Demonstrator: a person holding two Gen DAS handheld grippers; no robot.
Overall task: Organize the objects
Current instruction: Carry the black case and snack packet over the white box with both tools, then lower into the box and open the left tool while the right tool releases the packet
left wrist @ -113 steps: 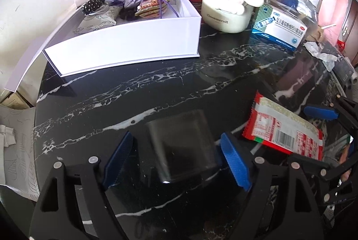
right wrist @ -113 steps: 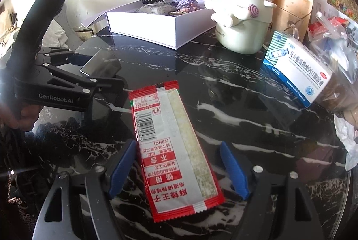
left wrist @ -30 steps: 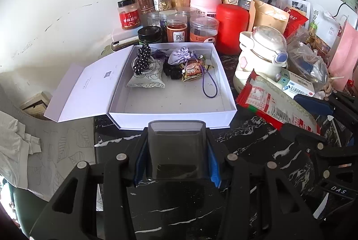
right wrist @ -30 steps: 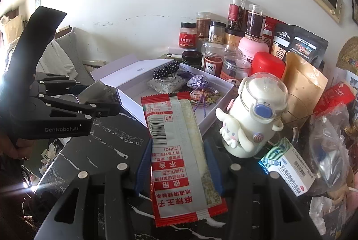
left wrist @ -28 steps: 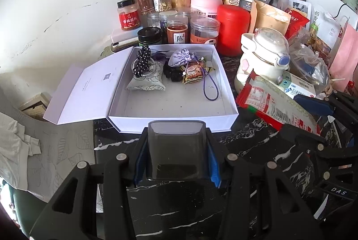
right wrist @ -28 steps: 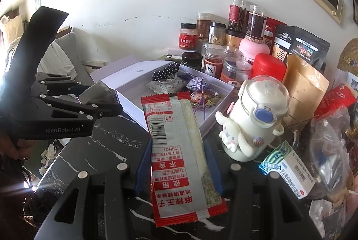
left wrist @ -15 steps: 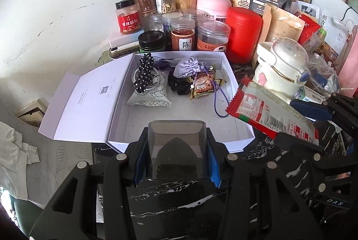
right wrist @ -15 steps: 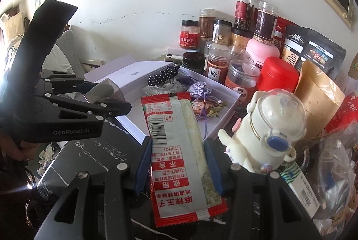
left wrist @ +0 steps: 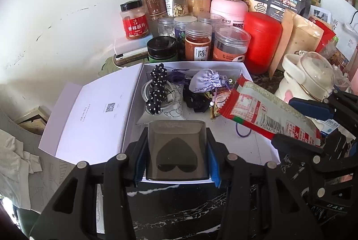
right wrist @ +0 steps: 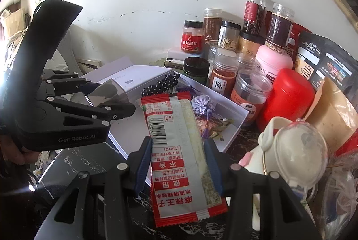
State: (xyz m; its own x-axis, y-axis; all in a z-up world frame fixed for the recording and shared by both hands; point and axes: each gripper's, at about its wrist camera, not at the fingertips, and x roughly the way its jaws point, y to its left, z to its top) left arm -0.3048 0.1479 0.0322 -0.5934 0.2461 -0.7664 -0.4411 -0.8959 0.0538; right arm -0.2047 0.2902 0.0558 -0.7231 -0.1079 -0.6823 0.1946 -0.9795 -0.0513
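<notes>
My left gripper (left wrist: 176,152) is shut on a smoky translucent square tray (left wrist: 176,134), held over the front of the open white box (left wrist: 223,134). The right gripper (right wrist: 177,163) is shut on a long red-and-white snack packet (right wrist: 176,143), whose far end reaches over the box (right wrist: 232,125). In the left wrist view the packet (left wrist: 264,114) slants in from the right, held by the right gripper (left wrist: 297,125). The right wrist view shows the left gripper (right wrist: 111,96) with the tray (right wrist: 107,92) at the left. In the box lie a dotted black scrunchie (left wrist: 156,92), a lilac pouch (left wrist: 205,81) and small sachets.
The box's lid (left wrist: 94,114) lies open to the left. Several jars (left wrist: 199,40) and a red canister (left wrist: 261,47) crowd the wall behind the box. A white character bottle (right wrist: 290,148) and pouches (right wrist: 335,110) stand to the right. The black marble table (left wrist: 179,213) lies below.
Both grippers have moved forward towards the box, each keeping its object. The tray now hangs over the box's front part and the packet's end reaches over its right side.
</notes>
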